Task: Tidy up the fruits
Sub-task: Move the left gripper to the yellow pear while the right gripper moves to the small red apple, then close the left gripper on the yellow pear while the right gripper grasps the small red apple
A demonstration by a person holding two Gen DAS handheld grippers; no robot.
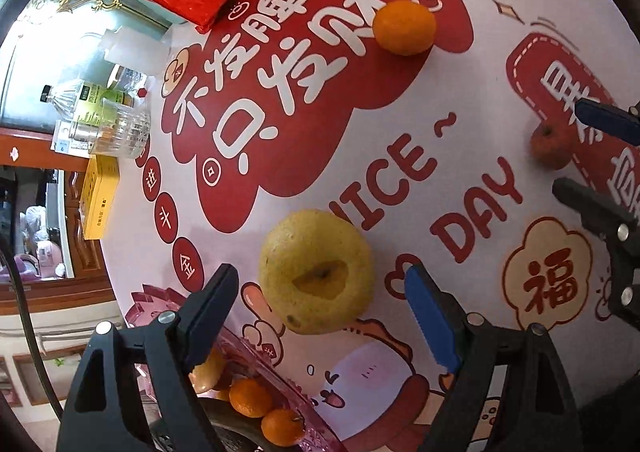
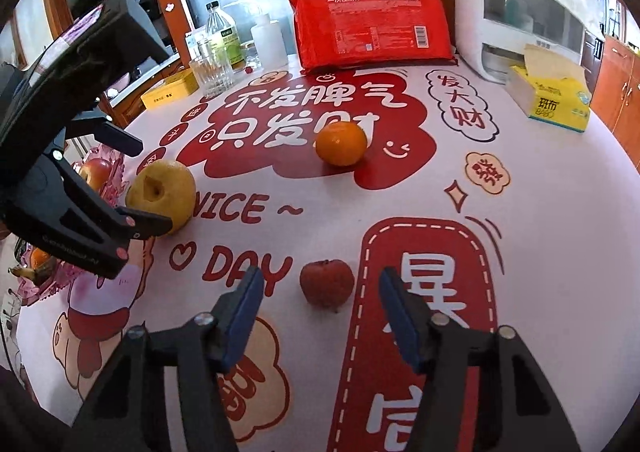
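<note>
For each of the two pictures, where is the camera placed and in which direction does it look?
Left wrist view: sits on the left gripper, looks steeply down at the yellow pear between its open jaws; the pink fruit tray lies below, the right gripper at the right edge.
Right wrist view: sits on the right gripper, looks forward and down across the table; the small red fruit lies just ahead of its open jaws, the left gripper at the left.
Shared: pear, orange, red fruit, red package.

Pear between bowl and orange
</note>
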